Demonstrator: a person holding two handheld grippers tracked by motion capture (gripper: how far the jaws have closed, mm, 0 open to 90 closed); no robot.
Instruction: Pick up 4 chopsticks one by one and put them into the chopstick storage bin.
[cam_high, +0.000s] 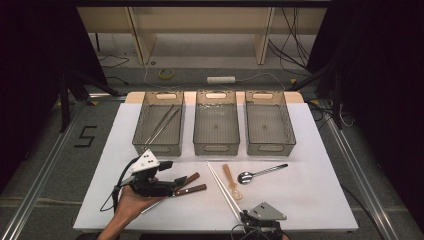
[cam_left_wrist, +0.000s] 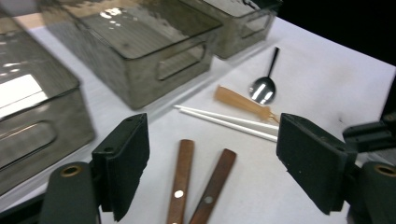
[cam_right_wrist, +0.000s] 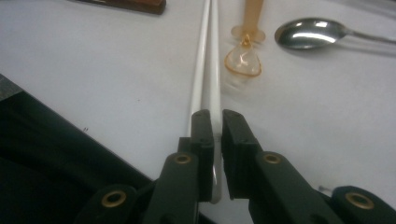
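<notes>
Left gripper (cam_high: 176, 181) jaws wide apart, hand (cam_high: 131, 202) beneath; right gripper (cam_right_wrist: 215, 135) jaws nearly closed.

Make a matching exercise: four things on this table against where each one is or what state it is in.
1. white chopsticks
2. metal spoon
3. wooden-handled knives
4. middle bin

a. empty
b. between open left jaws
c. pinched in the right gripper
d. lying free right of the amber spoon

Pairs: 1-c, 2-d, 3-b, 4-a
</notes>
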